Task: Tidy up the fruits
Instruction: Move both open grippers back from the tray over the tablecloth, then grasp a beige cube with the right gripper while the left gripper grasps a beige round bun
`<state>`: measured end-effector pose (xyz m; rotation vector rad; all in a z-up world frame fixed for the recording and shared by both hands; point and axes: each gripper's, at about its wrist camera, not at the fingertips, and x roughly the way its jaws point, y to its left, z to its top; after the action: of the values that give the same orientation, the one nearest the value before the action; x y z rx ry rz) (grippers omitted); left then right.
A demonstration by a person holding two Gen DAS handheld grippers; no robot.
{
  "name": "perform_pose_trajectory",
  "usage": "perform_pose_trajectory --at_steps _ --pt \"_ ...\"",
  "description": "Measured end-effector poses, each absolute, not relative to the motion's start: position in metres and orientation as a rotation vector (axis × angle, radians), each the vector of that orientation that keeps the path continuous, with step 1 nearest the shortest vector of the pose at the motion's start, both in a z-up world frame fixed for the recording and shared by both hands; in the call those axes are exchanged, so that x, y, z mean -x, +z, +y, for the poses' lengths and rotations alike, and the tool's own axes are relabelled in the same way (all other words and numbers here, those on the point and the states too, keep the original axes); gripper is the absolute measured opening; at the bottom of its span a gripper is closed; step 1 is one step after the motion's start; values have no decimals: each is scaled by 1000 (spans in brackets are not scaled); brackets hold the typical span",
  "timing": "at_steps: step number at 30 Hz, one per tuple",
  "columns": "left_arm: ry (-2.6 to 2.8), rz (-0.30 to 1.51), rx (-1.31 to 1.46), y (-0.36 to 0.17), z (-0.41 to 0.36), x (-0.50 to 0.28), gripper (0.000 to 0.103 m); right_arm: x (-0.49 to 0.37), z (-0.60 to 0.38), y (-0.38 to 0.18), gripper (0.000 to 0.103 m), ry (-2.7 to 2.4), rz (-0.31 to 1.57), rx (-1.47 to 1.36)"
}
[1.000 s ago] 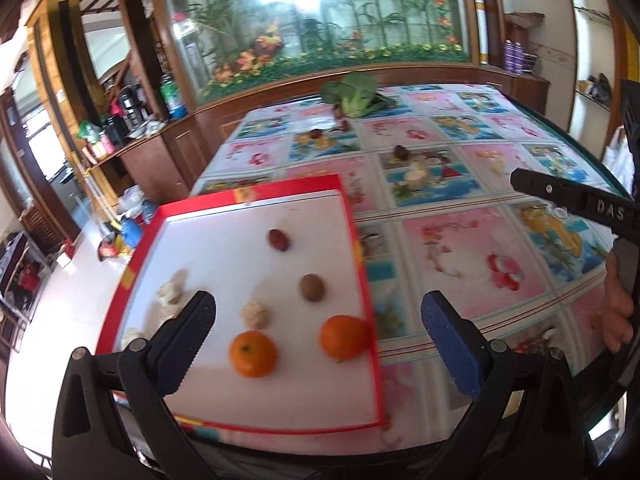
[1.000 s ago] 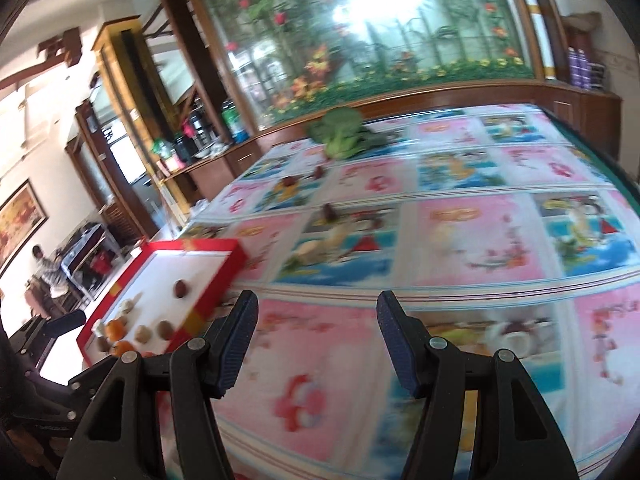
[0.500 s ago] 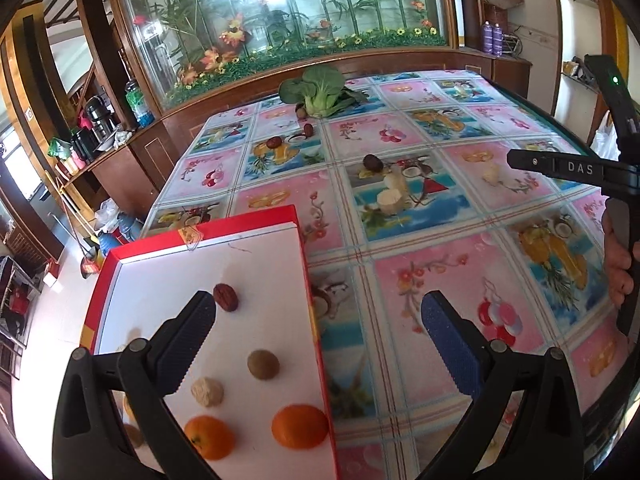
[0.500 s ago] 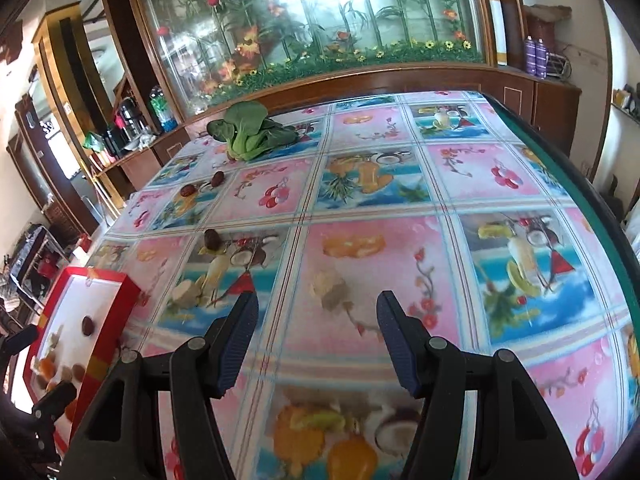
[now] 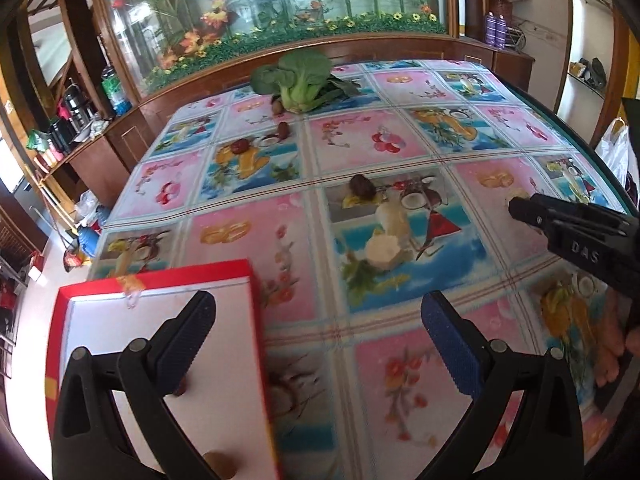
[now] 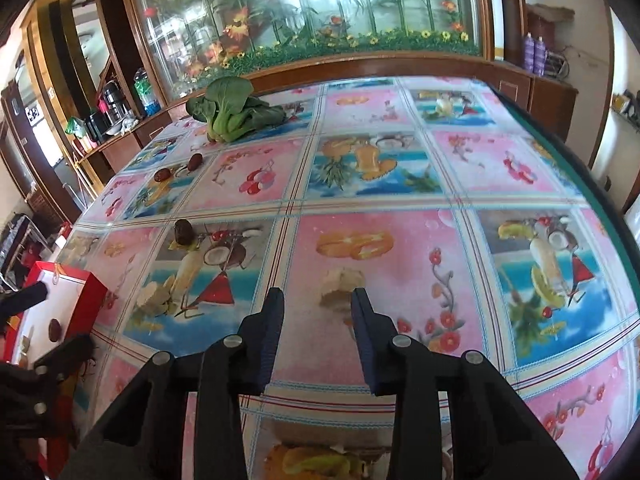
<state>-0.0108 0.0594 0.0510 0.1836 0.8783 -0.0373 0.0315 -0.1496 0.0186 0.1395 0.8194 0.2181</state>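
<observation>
A red-rimmed white tray [image 5: 156,280] lies at the table's near left; it also shows in the right wrist view [image 6: 86,292] with a dark date [image 6: 54,329] in it. My left gripper [image 5: 316,332] is open and empty over the tray's right edge. My right gripper [image 6: 318,316] is open and empty, its jaws narrowed, just short of a pale fruit piece [image 6: 342,284]. Another pale piece [image 5: 382,248] and a dark date [image 5: 362,185] lie mid-table. Two more dates [image 6: 162,175] [image 6: 195,161] lie farther back.
A bok choy [image 6: 230,110] lies at the far edge of the fruit-print tablecloth. A wooden ledge with a glass garden panel [image 6: 320,12] backs the table. The table's right edge [image 6: 592,176] curves away. A brown round fruit [image 5: 220,465] sits low in the tray.
The left gripper has moved forward and right, so most tray fruits have dropped out of view. The right gripper has advanced to the pale piece and its jaws have narrowed.
</observation>
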Motion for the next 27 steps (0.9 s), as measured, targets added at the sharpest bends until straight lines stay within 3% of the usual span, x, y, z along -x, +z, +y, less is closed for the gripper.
perform_pose_trajectory --at_steps 8,10,12,19,24,27 --pt "-125 923 -214 29 41 -24 101 -32 -173 31 34 220 781 -235" --pt "-135 947 -209 25 43 -32 93 -34 -175 31 34 218 790 -241" --pt "-150 960 -199 22 44 -38 74 -34 -175 31 34 225 795 -235" --pt "-206 962 -192 16 39 -47 58 -37 -169 25 34 227 846 -201" --pt "-269 965 -174 17 31 -47 31 -36 -168 26 35 241 841 -189" --pt "-293 958 -195 17 25 -41 31 -38 -166 22 36 250 863 -178"
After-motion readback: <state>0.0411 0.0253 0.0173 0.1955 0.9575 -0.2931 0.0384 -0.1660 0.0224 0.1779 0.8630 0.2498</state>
